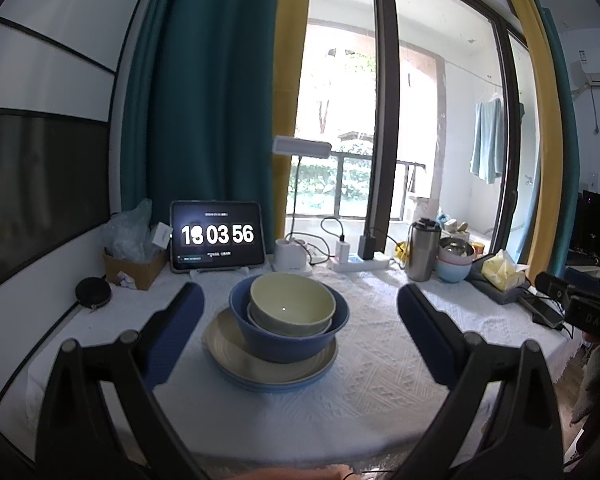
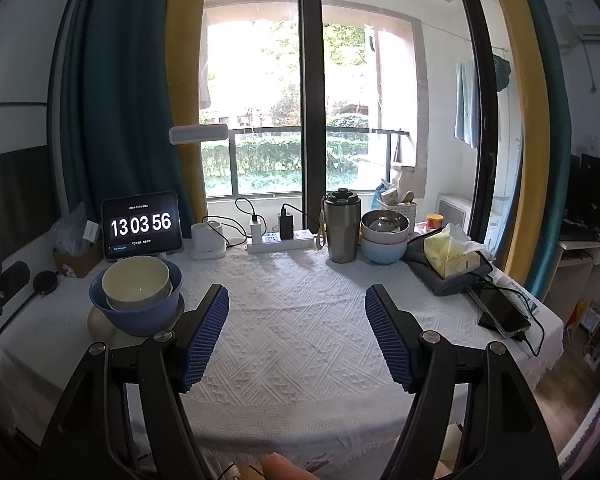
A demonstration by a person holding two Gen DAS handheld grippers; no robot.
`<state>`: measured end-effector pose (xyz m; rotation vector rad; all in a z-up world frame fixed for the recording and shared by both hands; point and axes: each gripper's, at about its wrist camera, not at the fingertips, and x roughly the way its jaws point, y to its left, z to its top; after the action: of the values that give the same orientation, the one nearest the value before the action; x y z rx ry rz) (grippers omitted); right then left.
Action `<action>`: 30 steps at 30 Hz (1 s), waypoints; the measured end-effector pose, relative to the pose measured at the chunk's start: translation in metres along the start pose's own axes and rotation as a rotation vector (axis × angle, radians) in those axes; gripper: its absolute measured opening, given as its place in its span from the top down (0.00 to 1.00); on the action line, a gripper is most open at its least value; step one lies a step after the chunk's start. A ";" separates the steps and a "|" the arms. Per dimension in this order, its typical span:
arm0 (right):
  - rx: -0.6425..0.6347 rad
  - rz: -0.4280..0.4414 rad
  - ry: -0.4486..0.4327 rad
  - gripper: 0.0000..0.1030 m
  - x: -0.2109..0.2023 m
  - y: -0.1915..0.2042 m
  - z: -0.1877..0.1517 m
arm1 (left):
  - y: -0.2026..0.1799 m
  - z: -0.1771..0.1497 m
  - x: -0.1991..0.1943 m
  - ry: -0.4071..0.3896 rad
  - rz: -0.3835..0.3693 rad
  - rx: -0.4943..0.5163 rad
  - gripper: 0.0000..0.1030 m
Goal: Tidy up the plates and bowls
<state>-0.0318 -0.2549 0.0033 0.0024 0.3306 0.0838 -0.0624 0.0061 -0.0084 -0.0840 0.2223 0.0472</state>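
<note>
While nested on plates (image 1: pixel 236 356): bowls (image 1: pixel 292 300)

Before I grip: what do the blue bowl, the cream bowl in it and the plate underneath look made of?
Blue bowl: matte, even colour, no glaze shine; probably plastic or wheat-straw composite. Cream bowl: same dull finish, one small highlight inside; likely the same material. Plate: matte beige with a blue underside edge, probably plastic too. Ceramic can't be ruled out.
</note>
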 end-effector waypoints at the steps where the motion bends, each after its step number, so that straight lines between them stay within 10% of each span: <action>1: -0.001 0.000 0.001 0.28 0.000 0.000 0.000 | 0.000 0.000 0.000 0.001 0.000 0.000 0.05; 30: -0.001 0.003 0.007 0.28 0.003 0.000 -0.003 | -0.001 -0.002 0.000 0.004 -0.001 0.001 0.05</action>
<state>-0.0303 -0.2546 -0.0006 0.0016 0.3377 0.0874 -0.0627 0.0052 -0.0103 -0.0828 0.2262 0.0459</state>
